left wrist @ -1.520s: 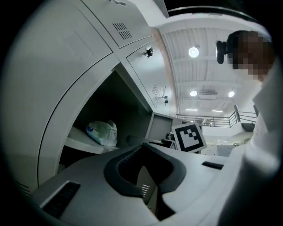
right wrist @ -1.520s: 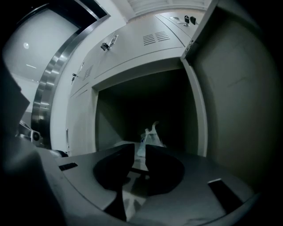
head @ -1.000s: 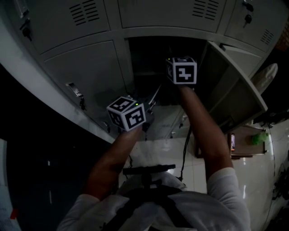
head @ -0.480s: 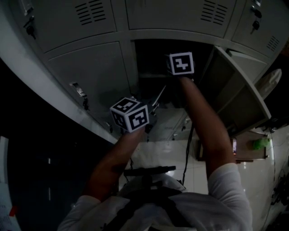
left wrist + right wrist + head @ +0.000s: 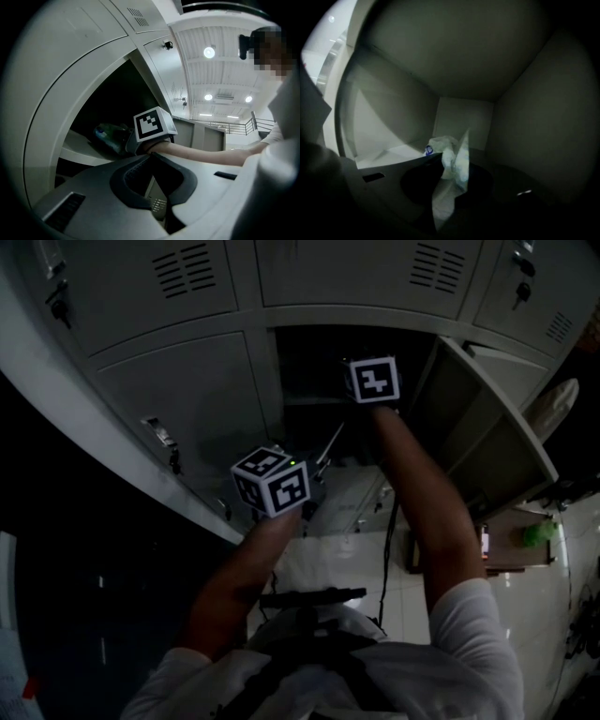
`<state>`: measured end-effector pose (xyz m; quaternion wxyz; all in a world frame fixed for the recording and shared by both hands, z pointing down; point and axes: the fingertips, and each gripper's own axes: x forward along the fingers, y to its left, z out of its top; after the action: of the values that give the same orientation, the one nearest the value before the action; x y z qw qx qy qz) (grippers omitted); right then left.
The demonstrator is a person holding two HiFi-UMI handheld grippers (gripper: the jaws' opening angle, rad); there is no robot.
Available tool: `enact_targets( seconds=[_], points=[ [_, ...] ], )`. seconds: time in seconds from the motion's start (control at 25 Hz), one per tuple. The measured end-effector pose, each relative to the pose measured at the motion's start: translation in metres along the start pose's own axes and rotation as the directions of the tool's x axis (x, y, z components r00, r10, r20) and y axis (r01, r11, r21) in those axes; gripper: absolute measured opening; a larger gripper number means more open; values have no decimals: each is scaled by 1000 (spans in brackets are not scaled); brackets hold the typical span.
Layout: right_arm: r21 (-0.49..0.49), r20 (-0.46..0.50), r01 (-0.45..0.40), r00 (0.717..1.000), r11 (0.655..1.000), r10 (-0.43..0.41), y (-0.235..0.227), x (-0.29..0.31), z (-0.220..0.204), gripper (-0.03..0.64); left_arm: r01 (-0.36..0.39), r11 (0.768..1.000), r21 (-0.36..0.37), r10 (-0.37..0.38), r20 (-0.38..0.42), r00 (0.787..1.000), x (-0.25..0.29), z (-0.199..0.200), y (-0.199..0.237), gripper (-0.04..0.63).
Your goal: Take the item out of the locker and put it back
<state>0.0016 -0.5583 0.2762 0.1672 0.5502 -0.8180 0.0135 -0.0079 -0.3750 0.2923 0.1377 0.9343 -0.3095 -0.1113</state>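
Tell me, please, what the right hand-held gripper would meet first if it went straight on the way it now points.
The right hand-held gripper has just been closing on the crumpled pale bag between its jaws. Beyond that, the locker's back wall probably comes first; depth is unclear.

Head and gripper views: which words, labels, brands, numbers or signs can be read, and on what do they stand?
None can be read.
Left cube and right cube: black-and-white square patterns only, no letters.
Bag: a blue mark, too blurred to read.
Locker doors: no legible number or label.
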Motion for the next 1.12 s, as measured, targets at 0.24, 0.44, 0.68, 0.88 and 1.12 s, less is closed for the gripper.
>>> enact_targets(
  seconds=[0.24,0.44,0.68,0.88,1.12],
  points=[
    [6,74,-8,997,1000,8,4,-29,15,0,24,1000,-15,-23,6,1000,-6,-1,-8,0],
    [-2,137,18,990,1000,-17,2,-58,24,0,49,999,-5,-49,25,998,-17,6,-17,0],
    [15,158,-14,987,1000,11,15,-94,19,0,66,998,-6,-66,35,997,-32,7,-27,0],
    [61,167,-15,986,998,5,22,-120,6,0,82,996,-40,-80,44,996,-44,3,-33,0],
    [76,185,-17,983,997,2,31,-150,-4,0,107,993,-56,-105,46,993,-56,0,-44,0]
  ],
)
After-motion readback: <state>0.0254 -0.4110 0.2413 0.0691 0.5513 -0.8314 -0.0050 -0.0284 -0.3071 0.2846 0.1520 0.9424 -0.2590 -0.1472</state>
